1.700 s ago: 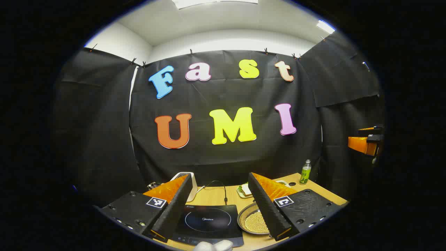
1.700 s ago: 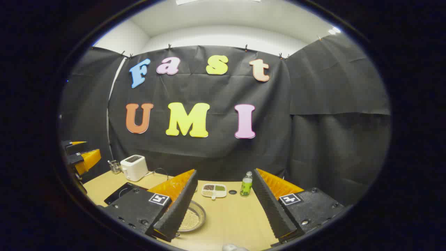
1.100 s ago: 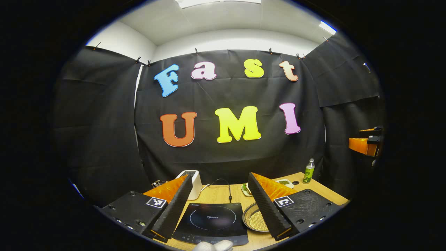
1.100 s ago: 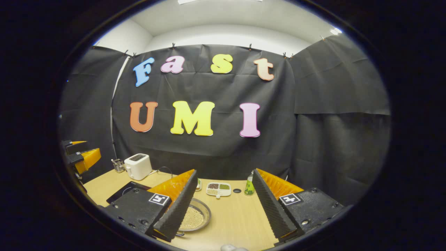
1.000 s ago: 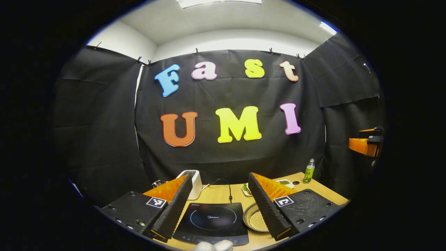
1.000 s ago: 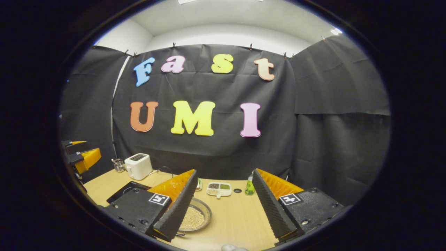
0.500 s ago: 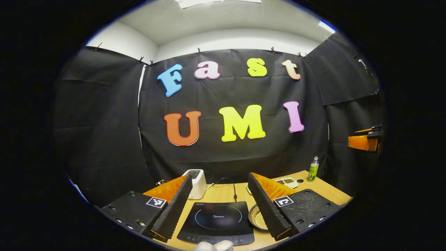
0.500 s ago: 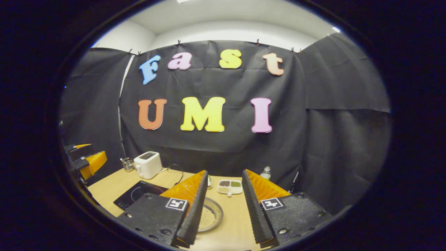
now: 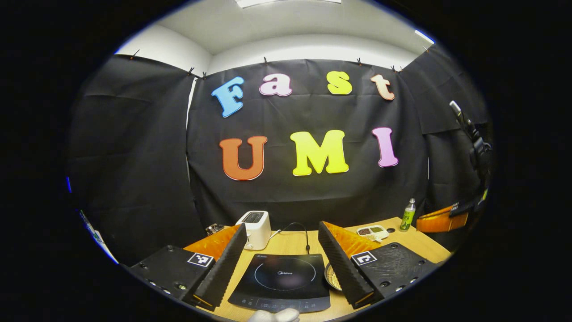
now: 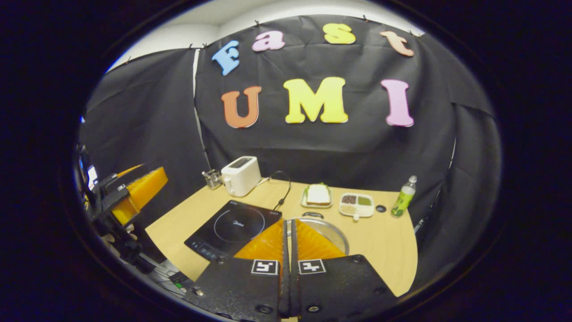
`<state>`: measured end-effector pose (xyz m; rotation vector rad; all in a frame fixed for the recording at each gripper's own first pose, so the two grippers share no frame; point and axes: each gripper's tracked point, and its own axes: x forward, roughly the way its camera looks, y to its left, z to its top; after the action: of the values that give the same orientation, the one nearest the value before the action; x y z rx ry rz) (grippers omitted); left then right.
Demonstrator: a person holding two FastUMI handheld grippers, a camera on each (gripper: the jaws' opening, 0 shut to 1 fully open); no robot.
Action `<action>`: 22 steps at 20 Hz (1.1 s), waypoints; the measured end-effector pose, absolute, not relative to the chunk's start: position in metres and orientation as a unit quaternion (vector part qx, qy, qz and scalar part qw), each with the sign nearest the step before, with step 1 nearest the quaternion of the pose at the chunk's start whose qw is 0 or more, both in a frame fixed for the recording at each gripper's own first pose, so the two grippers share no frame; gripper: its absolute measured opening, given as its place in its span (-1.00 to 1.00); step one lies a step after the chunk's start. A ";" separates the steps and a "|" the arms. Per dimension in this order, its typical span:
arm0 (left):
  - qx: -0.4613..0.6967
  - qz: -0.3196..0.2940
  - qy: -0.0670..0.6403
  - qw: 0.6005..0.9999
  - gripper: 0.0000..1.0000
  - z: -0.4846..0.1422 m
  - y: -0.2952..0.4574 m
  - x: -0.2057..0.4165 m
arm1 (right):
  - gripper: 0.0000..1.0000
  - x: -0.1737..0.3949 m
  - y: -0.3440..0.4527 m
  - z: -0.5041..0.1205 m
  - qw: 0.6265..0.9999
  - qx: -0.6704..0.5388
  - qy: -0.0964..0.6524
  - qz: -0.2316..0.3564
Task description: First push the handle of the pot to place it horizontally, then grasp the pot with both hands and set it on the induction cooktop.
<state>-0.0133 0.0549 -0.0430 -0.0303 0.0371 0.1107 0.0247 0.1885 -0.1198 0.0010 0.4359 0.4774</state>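
Right gripper view: pot (image 10: 328, 230) behind closed jaws.

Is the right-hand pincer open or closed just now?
Closed. In the right gripper view, the right gripper's two fingers meet with no gap, nothing between them, above the pot.

In the right gripper view, the pot (image 10: 328, 232) sits right of the cooktop (image 10: 232, 228), toaster (image 10: 241, 175) probably farthest back.

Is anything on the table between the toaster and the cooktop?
In the right gripper view, the toaster and cooktop have bare table between them; the black cord runs off to the right of that gap.
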 end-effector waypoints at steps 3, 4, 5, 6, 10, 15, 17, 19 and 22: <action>-0.011 0.066 0.020 0.998 0.92 -0.047 0.062 -0.016 | -0.92 0.018 0.216 -0.168 0.930 -0.021 0.262 0.256; -0.011 0.068 0.021 0.997 0.92 -0.048 0.063 -0.017 | -0.93 0.017 0.222 -0.183 0.924 -0.030 0.276 0.262; -0.013 0.070 0.024 0.997 0.92 -0.050 0.065 -0.019 | -0.93 0.013 0.228 -0.197 0.918 -0.038 0.289 0.268; -0.016 0.072 0.025 0.997 0.92 -0.052 0.066 -0.019 | -0.92 0.010 0.235 -0.211 0.912 -0.045 0.303 0.273; -0.025 0.081 0.030 0.996 0.92 -0.057 0.072 -0.023 | -0.93 -0.004 0.247 -0.260 0.892 -0.057 0.348 0.282; -0.030 0.088 0.041 0.995 0.92 -0.064 0.075 -0.030 | -0.92 -0.016 0.244 -0.314 0.869 -0.070 0.405 0.277; -0.028 0.091 0.041 0.995 0.92 -0.064 0.077 -0.032 | -0.93 -0.019 0.242 -0.330 0.863 -0.073 0.420 0.272; -0.027 0.092 0.043 0.994 0.92 -0.064 0.077 -0.034 | -0.99 -0.019 0.238 -0.340 0.860 -0.080 0.427 0.267; -0.026 0.094 0.045 0.994 0.92 -0.066 0.078 -0.037 | -0.99 -0.020 0.238 -0.349 0.856 -0.080 0.435 0.266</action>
<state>-0.0366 0.0783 -0.0658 -0.0520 0.0906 0.1890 -0.0196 0.2376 -0.3485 -0.1689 0.9144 0.5594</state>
